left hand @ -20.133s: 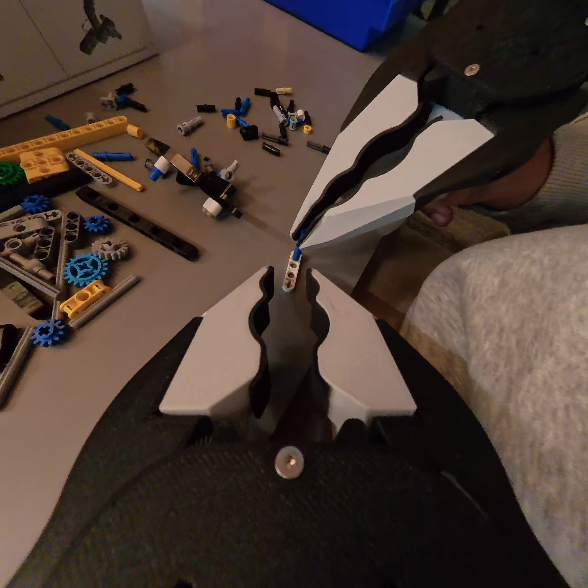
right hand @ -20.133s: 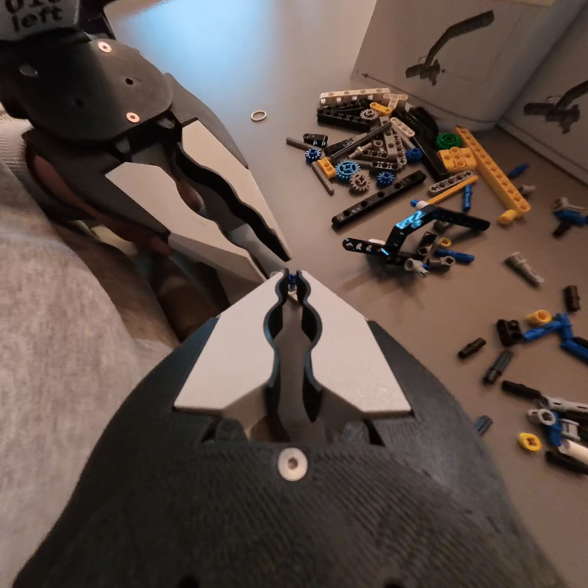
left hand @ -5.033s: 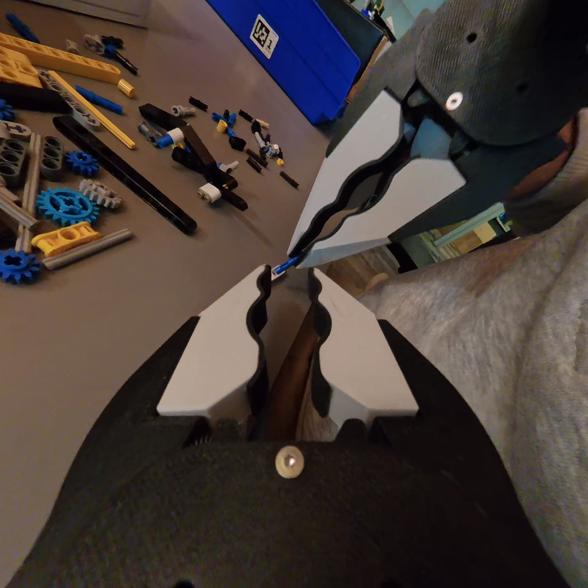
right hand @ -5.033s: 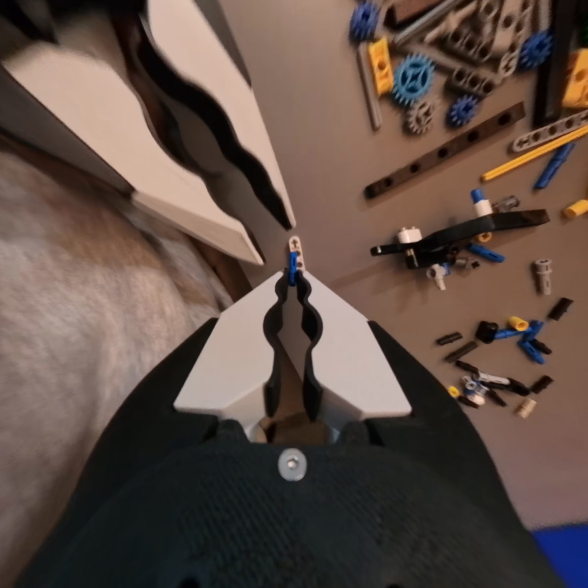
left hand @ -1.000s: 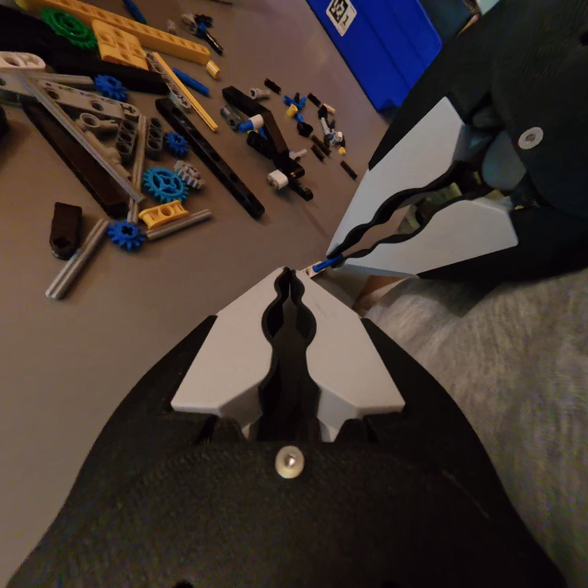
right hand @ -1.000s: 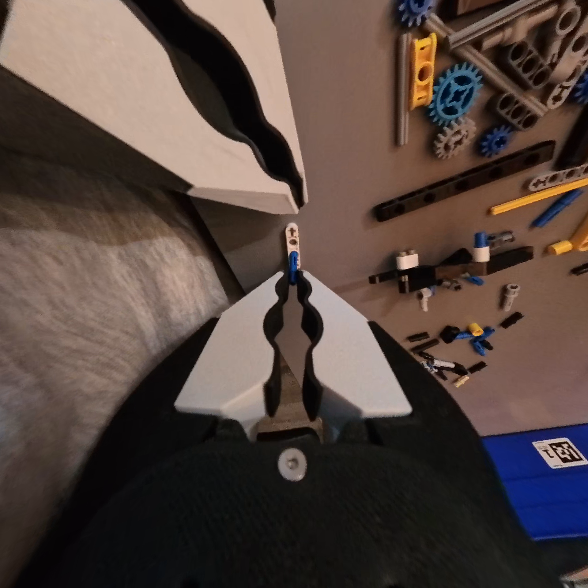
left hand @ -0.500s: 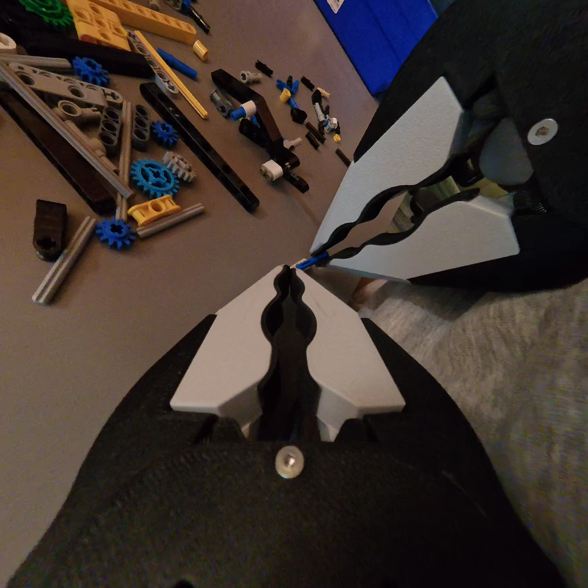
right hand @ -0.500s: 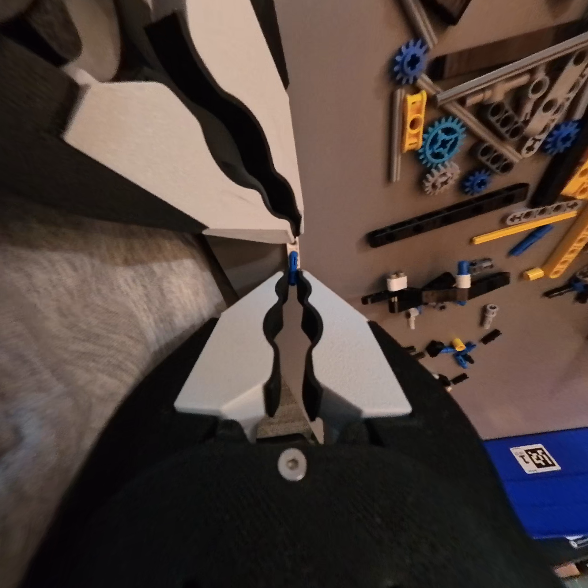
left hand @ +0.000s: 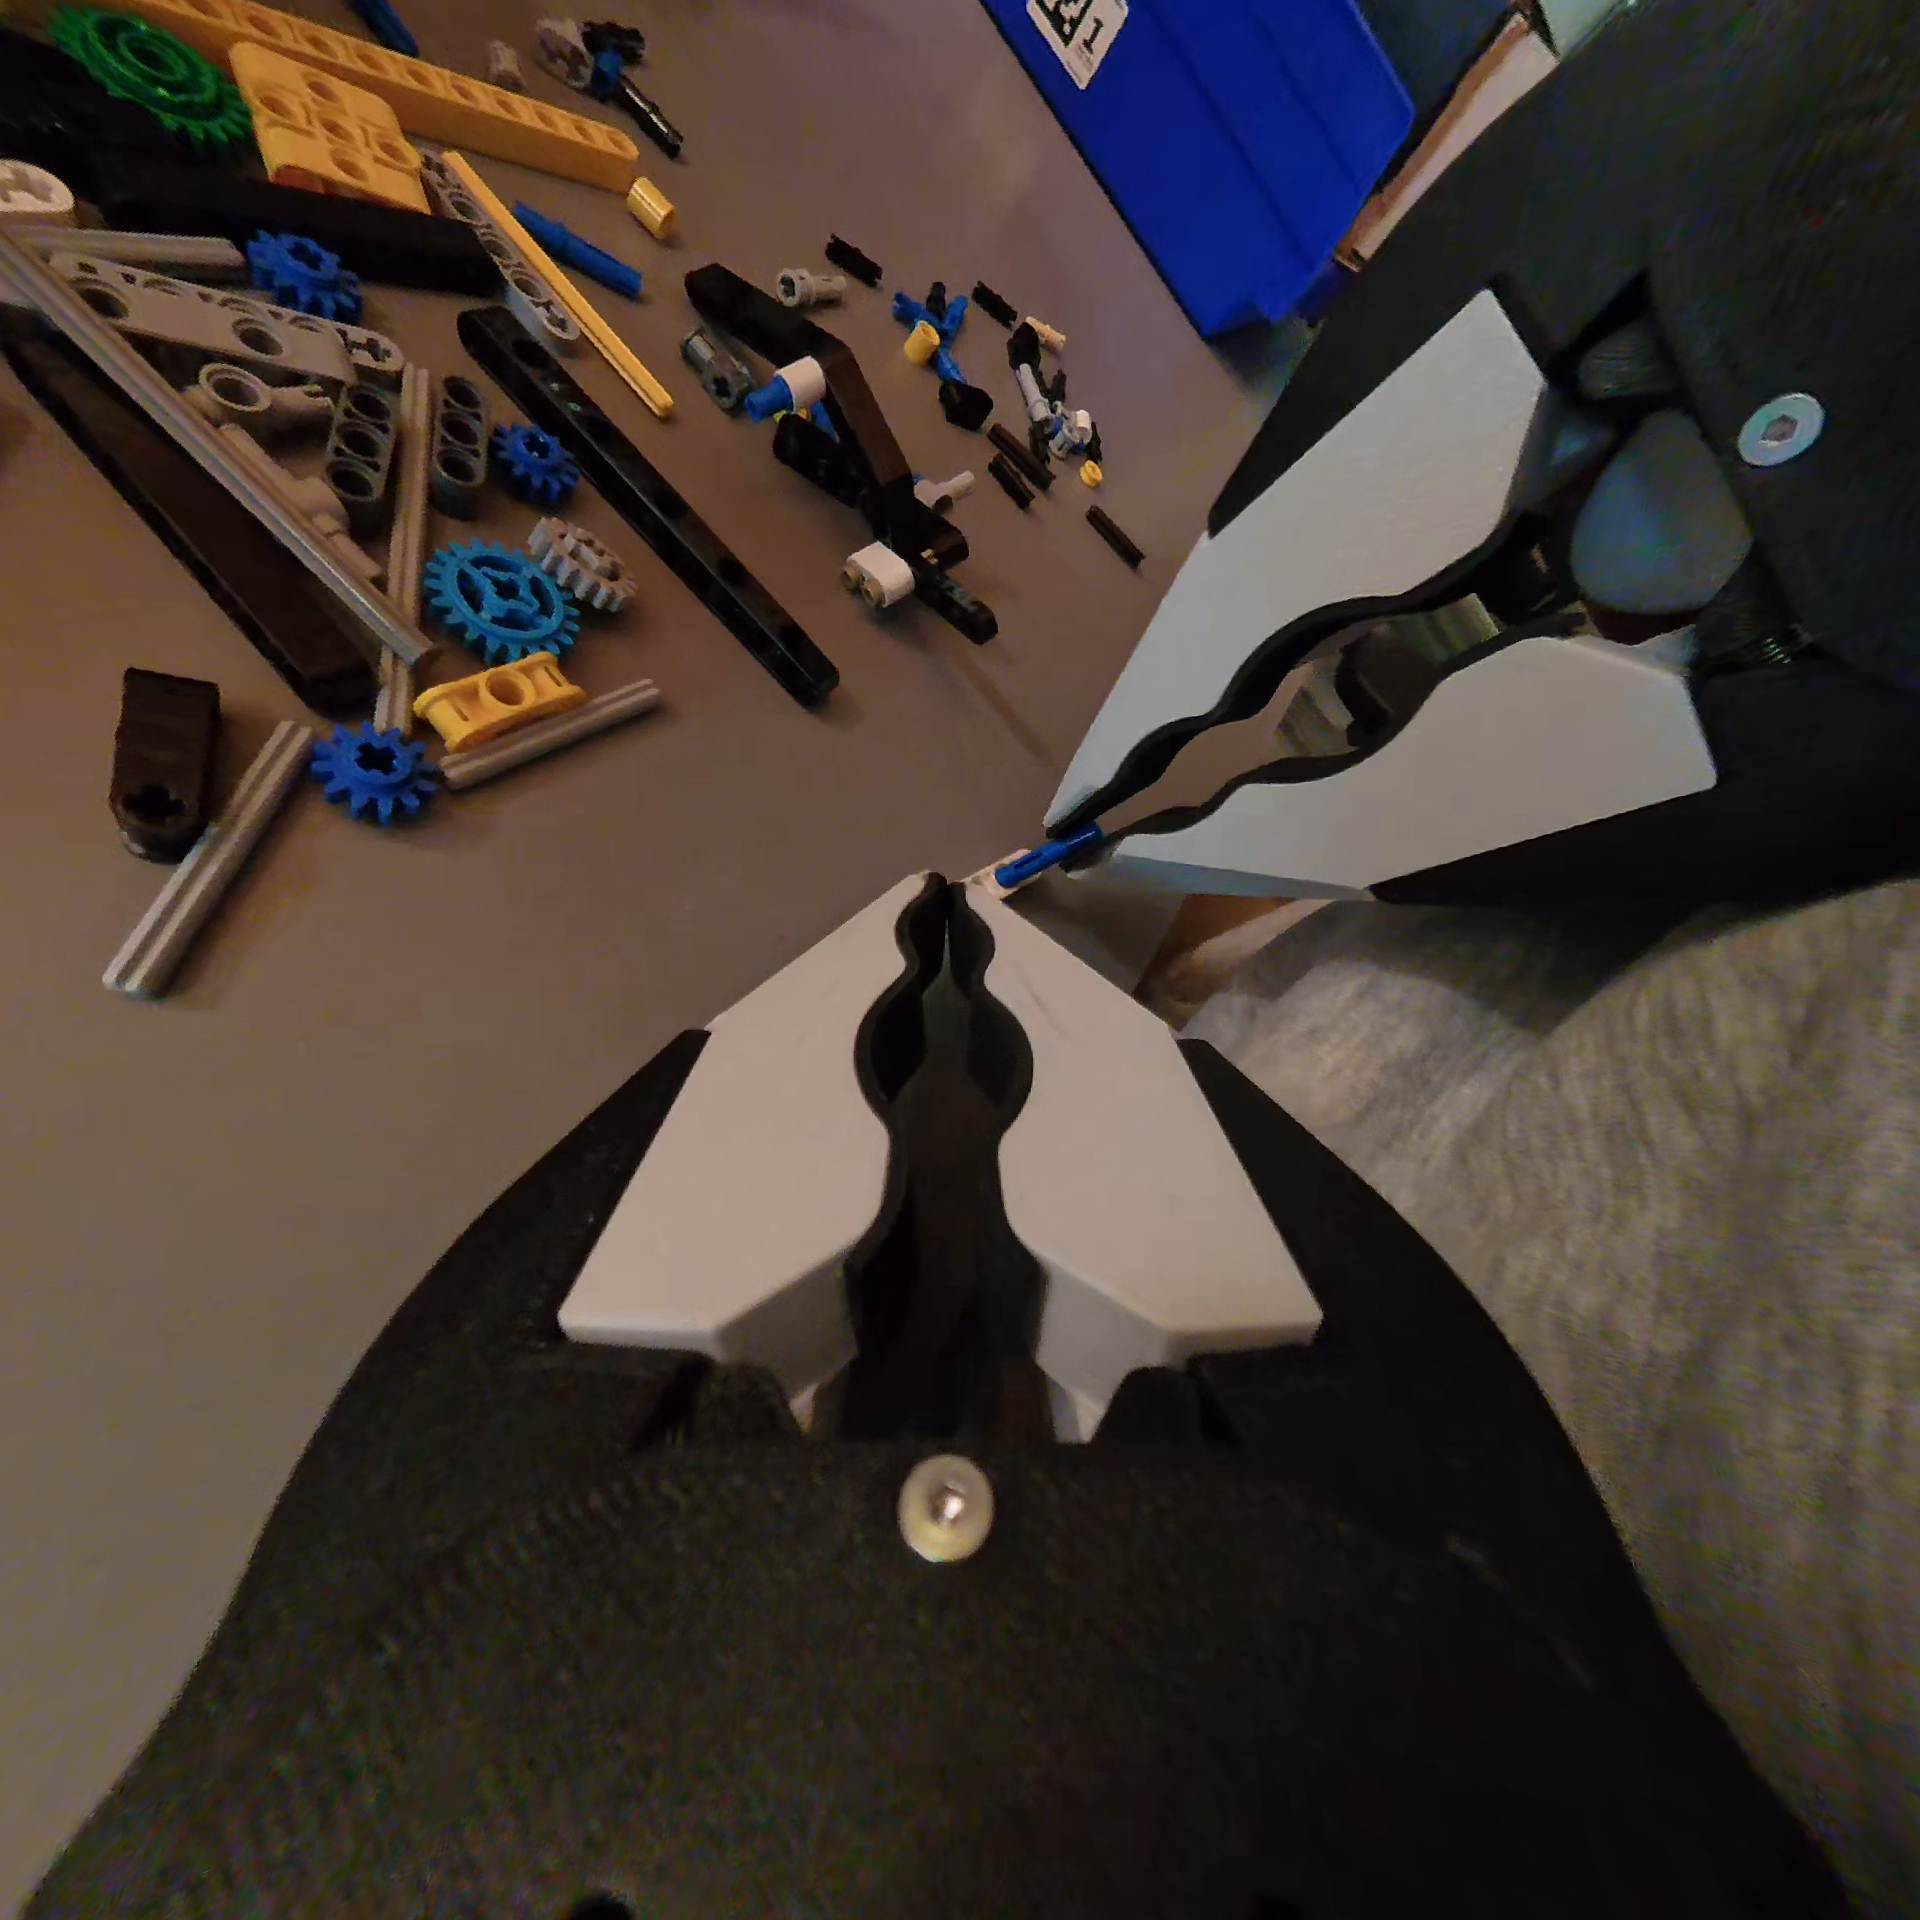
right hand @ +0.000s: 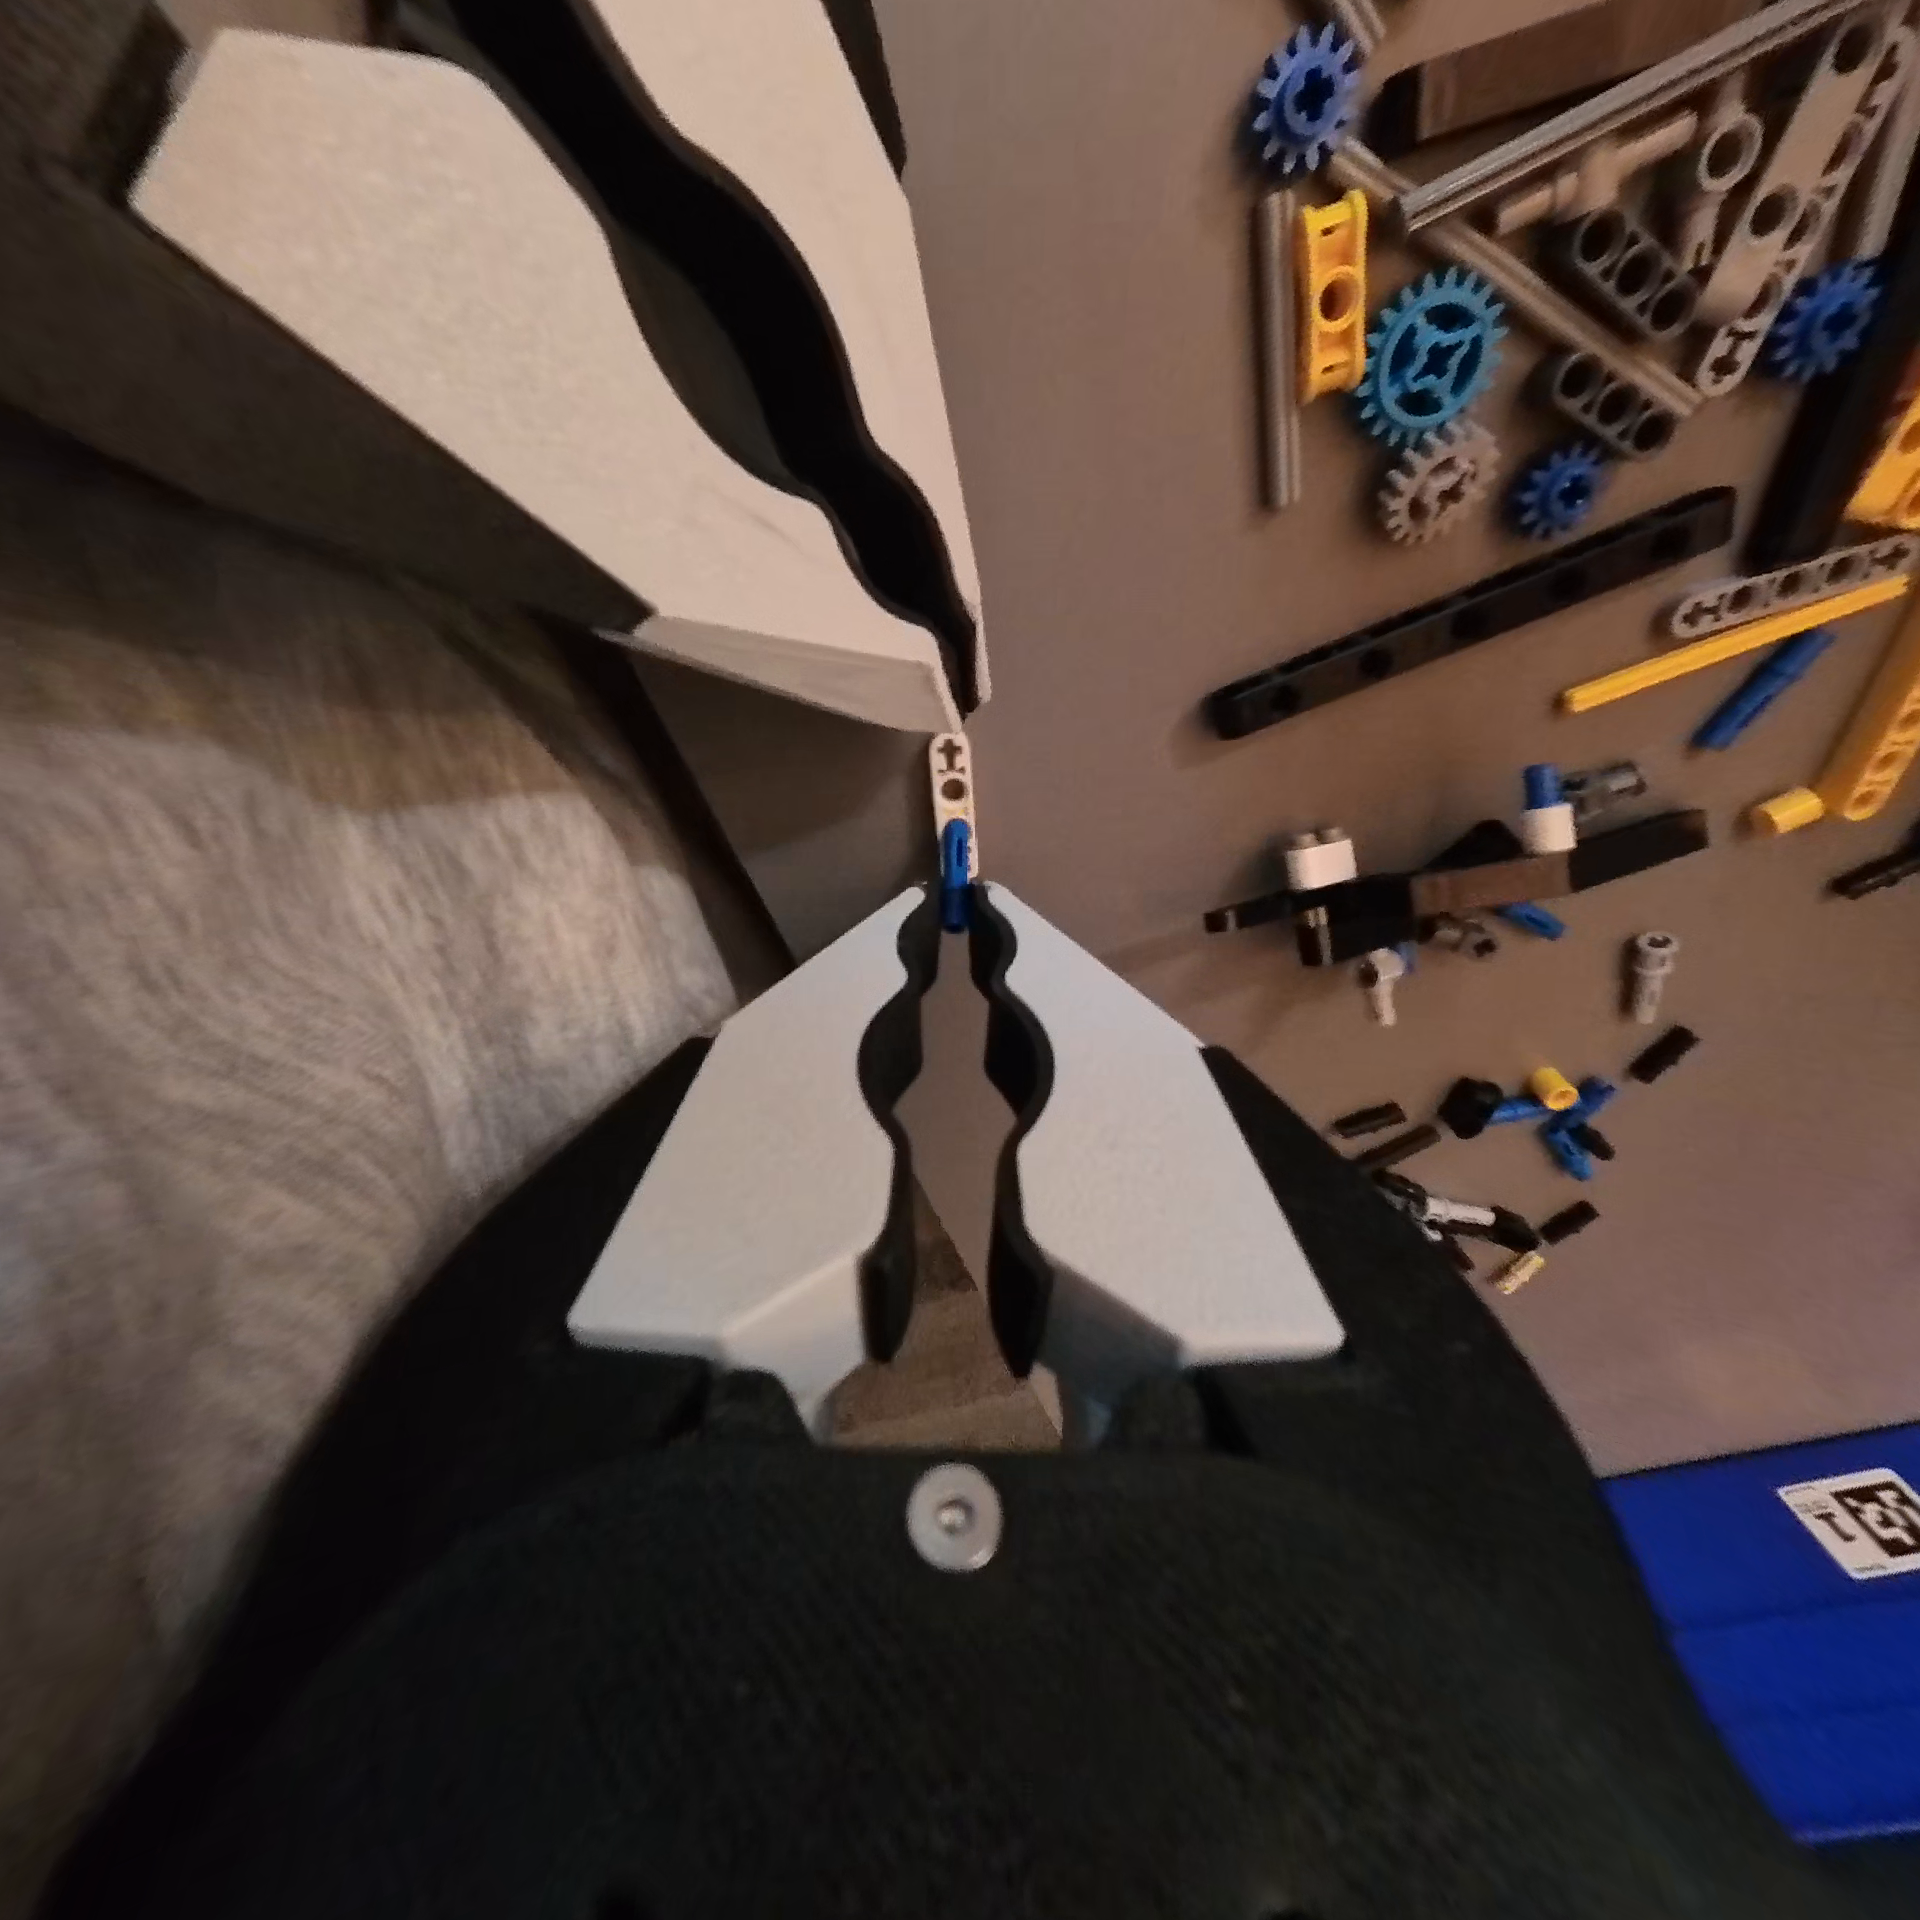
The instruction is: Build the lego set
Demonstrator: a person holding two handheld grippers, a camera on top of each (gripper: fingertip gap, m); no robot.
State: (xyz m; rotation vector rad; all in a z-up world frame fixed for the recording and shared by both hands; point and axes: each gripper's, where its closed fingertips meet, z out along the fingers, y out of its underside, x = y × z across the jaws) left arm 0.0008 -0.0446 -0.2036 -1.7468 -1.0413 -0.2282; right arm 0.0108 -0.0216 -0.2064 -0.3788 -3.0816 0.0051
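My right gripper (right hand: 954, 906) is shut on a small blue pin (right hand: 954, 883). The pin is pushed into one end of a short white beam (right hand: 953, 784), which sticks out past the fingertips. My left gripper (left hand: 940, 891) is shut with nothing between its jaws. In the right wrist view its tips (right hand: 961, 675) sit just off the beam's far end. In the left wrist view the right gripper (left hand: 1070, 836) comes in from the upper right with the blue pin (left hand: 1044, 854), and the white beam is mostly hidden behind my left finger.
Loose parts lie on the grey table to the left: a long black beam (left hand: 644, 499), blue gears (left hand: 499, 601), yellow beams (left hand: 416, 88), and a black sub-assembly (left hand: 883, 488). A blue bin (left hand: 1226, 156) stands at the back. A grey-sleeved arm (left hand: 1558, 1299) is at the right. Both grippers' tips are close together, under 4 cm apart.
The left gripper closed over the last seconds and half a second ago its tips covered the white beam's end. Now they have drawn back a little and the whole beam shows.
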